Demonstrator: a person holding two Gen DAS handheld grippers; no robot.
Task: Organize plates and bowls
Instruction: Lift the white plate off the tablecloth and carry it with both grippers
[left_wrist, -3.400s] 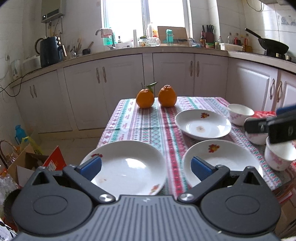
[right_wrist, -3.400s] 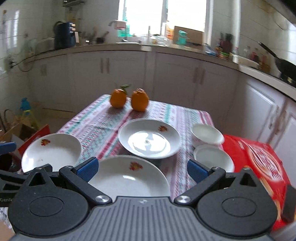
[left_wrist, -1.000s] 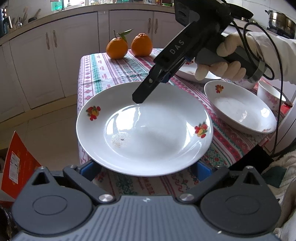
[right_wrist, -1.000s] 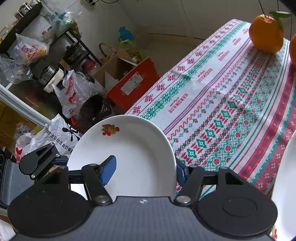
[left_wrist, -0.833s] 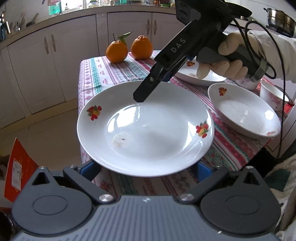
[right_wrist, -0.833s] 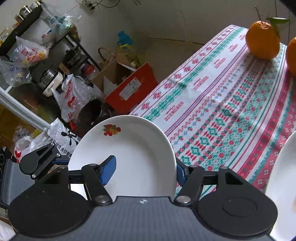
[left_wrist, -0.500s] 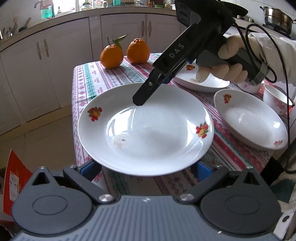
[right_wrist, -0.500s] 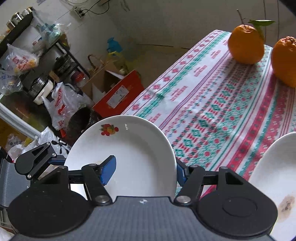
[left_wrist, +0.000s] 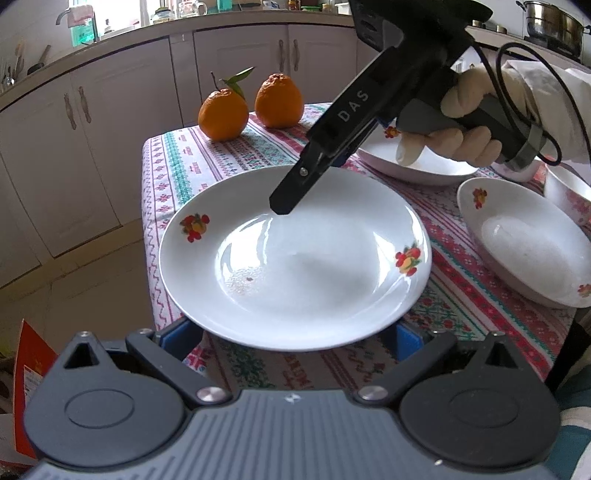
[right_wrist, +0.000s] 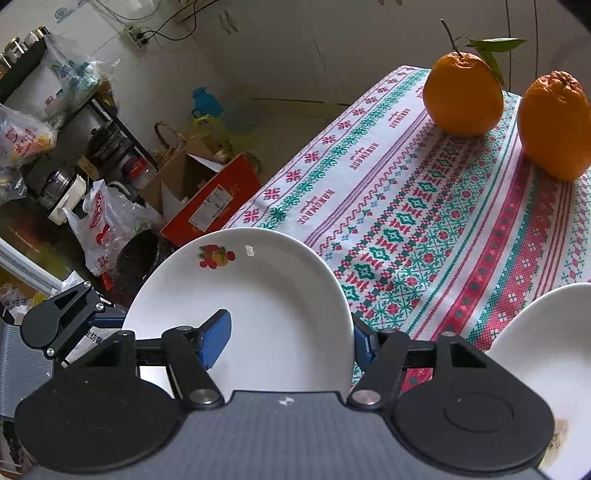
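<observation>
A white plate with fruit prints (left_wrist: 295, 258) is held in the air over the near left corner of the table. My right gripper (left_wrist: 284, 206) comes in from the upper right and is shut on the plate's far rim, one finger above and one below. In the right wrist view the plate (right_wrist: 266, 310) sits between the blue pads (right_wrist: 216, 338). My left gripper (left_wrist: 295, 336) stays open under the plate's near edge; its pads (left_wrist: 181, 332) stand apart, mostly hidden by the plate. A second plate (left_wrist: 524, 240) and a third plate (left_wrist: 417, 162) lie on the table.
Two oranges (left_wrist: 251, 107) stand at the far end of the patterned tablecloth (left_wrist: 177, 166). A bowl (left_wrist: 569, 192) sits at the right edge. A red box (right_wrist: 210, 199), bags and a shelf lie on the floor to the left. Cabinets run behind.
The plate was lying on the table; my right gripper has taken it by the rim and lifted it. Over the last second both grippers and the plate have shifted slightly toward the table.
</observation>
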